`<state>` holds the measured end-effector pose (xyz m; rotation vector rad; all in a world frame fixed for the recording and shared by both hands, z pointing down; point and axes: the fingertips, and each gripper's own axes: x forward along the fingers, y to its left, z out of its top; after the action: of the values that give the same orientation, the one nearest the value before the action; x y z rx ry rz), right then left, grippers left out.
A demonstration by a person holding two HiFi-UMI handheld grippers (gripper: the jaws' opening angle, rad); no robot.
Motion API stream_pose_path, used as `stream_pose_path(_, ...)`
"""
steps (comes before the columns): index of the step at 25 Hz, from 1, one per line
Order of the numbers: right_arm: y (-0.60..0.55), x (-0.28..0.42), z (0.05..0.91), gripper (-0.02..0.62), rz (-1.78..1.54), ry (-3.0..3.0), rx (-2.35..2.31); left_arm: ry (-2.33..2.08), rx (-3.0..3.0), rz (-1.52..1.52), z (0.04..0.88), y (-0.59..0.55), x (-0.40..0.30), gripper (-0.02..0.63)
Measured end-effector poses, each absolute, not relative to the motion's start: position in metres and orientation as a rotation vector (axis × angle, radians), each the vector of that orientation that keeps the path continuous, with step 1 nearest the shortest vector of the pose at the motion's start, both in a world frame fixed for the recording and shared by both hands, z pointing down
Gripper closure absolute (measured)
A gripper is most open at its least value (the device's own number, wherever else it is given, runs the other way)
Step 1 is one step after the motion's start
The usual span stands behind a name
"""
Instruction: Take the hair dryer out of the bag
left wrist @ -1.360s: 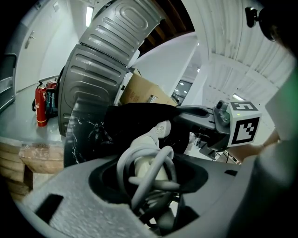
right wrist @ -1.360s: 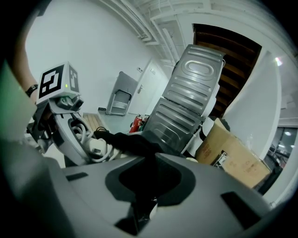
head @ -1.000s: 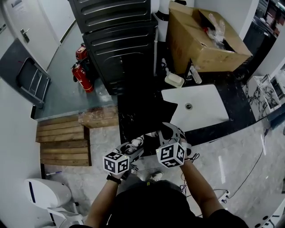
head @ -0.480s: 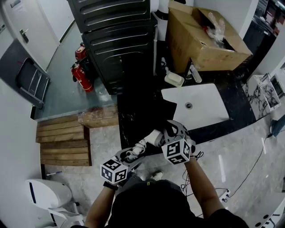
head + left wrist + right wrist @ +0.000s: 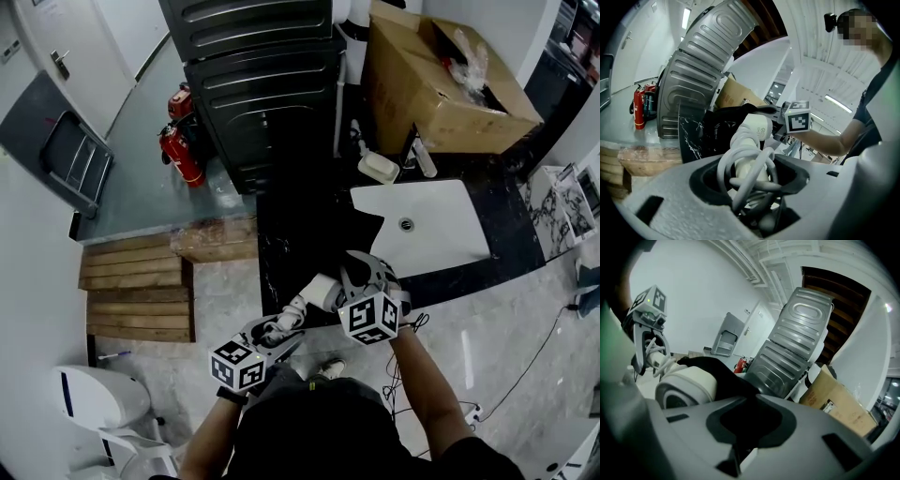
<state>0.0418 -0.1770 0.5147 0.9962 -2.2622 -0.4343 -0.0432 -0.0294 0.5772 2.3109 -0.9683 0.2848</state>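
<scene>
A white hair dryer (image 5: 322,291) sticks out of the black bag (image 5: 314,239), which lies on the dark counter. Its handle, wrapped in a white cord (image 5: 747,164), sits between the jaws of my left gripper (image 5: 281,326), which is shut on it. In the left gripper view the dryer's body (image 5: 754,129) points away toward the bag (image 5: 719,126). My right gripper (image 5: 356,267) is shut on a fold of the bag's black fabric (image 5: 726,376) just right of the dryer's barrel (image 5: 686,385). The left gripper (image 5: 647,345) shows at the far left of the right gripper view.
A white sink (image 5: 431,239) is set in the black marble counter (image 5: 281,258). Behind stand a dark ribbed metal appliance (image 5: 262,84), an open cardboard box (image 5: 441,89) and a soap dish (image 5: 378,169). Fire extinguishers (image 5: 183,155), wooden pallets (image 5: 141,295) and a toilet (image 5: 98,398) are on the left.
My left gripper has drawn back down and to the left with the handle, and more of the white dryer now shows outside the bag. The right gripper has stayed on the bag.
</scene>
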Motion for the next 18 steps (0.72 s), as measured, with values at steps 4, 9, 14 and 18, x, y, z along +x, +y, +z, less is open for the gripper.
stream_pose_path(4,-0.181,0.025,0.512,0.553,-0.463,-2.284,0.959,-0.992,2.304,0.265,0.573,-0.025,-0.054,0.341)
stream_pose_path(9,-0.184,0.022,0.514,0.552,-0.454,-2.283,0.953,-0.987,2.32,0.24,0.561,-0.018,-0.062,0.341)
stream_pose_path(14,-0.184,0.029,0.521,0.552,-0.358,-2.298,0.989,-0.944,2.362,0.214,0.542,-0.013,-0.062,0.341)
stream_pose_path(18,-0.182,0.033,0.521,0.552,-0.269,-2.329,1.027,-0.906,2.374,0.197,0.534,-0.013,-0.062,0.341)
